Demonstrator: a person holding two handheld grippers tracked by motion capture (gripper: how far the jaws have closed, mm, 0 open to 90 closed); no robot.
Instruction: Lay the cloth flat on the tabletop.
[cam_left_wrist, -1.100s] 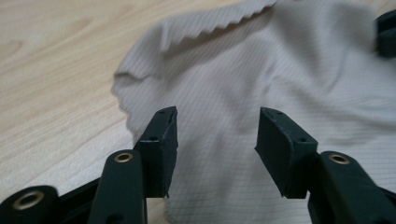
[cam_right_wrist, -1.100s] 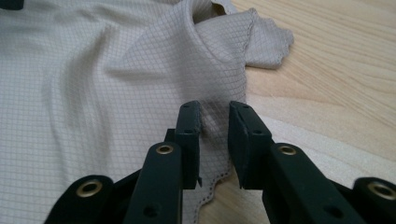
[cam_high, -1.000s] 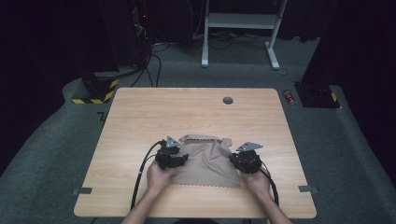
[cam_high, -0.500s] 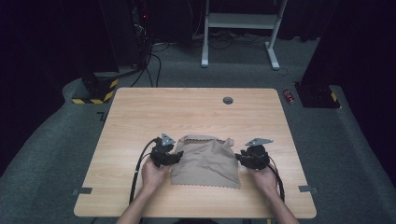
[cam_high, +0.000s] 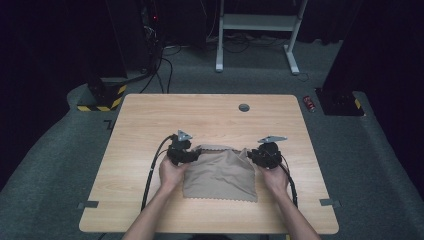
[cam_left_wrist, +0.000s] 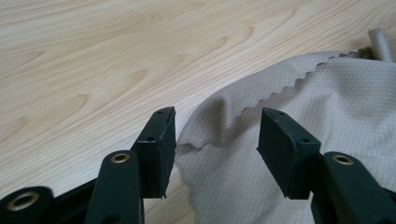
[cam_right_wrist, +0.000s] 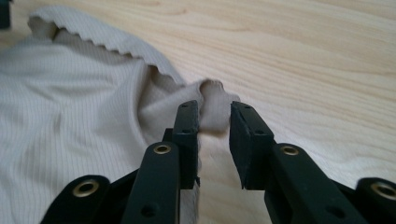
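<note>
Beyond both grippers, bare wooden table (cam_high: 150, 120) with a round grommet (cam_high: 244, 107); nothing in the way; between them, beige cloth (cam_high: 220, 172) lying flat; left gripper (cam_high: 191, 156) at its far left corner, jaws parted over the scalloped edge, not pinching; right gripper (cam_high: 251, 156) at the far right corner, jaws just closing, narrow gap, bunched corner between, pads not yet pressing.

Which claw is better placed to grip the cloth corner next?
Probably the right claw: its jaws have just been closing, and a bunched corner of the cloth sits between them. The left claw stands wider open, with the cloth edge lying flat under the gap.
</note>
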